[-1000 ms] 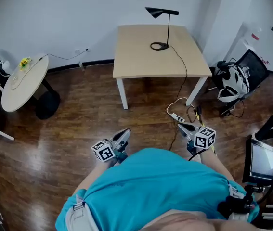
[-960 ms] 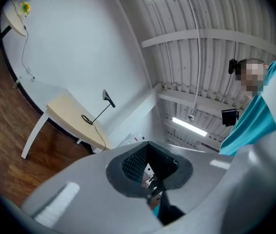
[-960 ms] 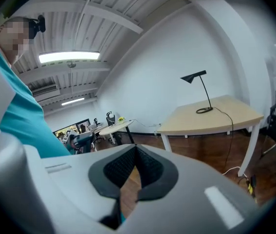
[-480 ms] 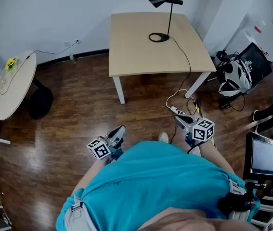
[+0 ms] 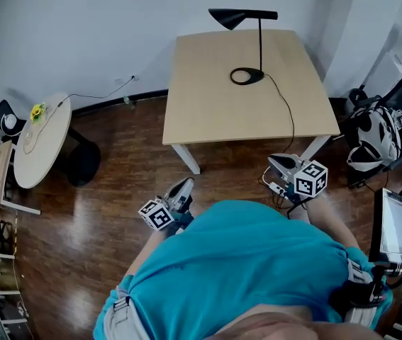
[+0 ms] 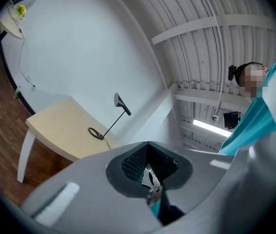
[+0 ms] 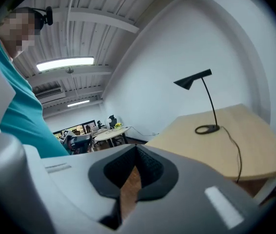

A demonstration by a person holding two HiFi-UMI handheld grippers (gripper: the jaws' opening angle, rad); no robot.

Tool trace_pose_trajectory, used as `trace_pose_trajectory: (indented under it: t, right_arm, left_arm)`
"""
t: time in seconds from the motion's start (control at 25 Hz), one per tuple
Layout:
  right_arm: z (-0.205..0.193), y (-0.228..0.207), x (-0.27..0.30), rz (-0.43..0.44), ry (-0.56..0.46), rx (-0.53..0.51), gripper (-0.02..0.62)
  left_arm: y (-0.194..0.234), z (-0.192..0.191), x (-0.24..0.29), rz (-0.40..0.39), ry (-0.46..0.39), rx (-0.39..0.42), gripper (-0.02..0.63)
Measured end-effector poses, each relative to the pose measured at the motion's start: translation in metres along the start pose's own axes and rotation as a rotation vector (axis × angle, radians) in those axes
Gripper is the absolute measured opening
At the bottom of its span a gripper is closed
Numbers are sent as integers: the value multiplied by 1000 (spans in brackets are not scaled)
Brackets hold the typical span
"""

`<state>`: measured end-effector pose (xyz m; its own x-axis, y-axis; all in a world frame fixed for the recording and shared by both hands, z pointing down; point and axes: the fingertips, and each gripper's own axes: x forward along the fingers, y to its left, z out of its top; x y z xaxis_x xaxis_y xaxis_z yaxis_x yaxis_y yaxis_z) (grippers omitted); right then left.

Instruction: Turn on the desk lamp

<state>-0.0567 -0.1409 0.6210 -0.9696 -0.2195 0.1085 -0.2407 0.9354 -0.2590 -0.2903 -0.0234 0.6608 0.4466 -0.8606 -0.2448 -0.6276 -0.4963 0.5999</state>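
A round white table stands far left. The left gripper, topped by a black-and-white marker cube, has its ribbed jaws clenched together, empty. On the square pale-wood worktop stands the matte black desk lamp: ring base, thin stem, cone shade. The right gripper has its jaws likewise clenched, empty, near the worktop's front edge

text: none legible | labels: none | numbers: none | signs: none
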Motion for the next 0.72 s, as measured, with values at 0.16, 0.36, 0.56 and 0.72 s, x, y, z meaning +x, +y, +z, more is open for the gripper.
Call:
trace_pose_trajectory:
  t: [0.16, 0.36, 0.56, 0.72]
  right_arm:
    - [50, -81, -12, -22, -49, -56, 2]
    - [69, -130, -18, -63, -89, -106, 2]
    - [74, -202, -30, -135, -89, -59, 2]
    - [98, -236, -2, -190, -63, -66, 2]
  left_arm:
    - [10, -12, 95, -13, 42, 12, 3]
    - [26, -4, 164, -32, 98, 52, 3]
    - [52, -24, 251, -103, 191, 70, 3]
    - [94, 13, 308, -130, 232, 55, 3]
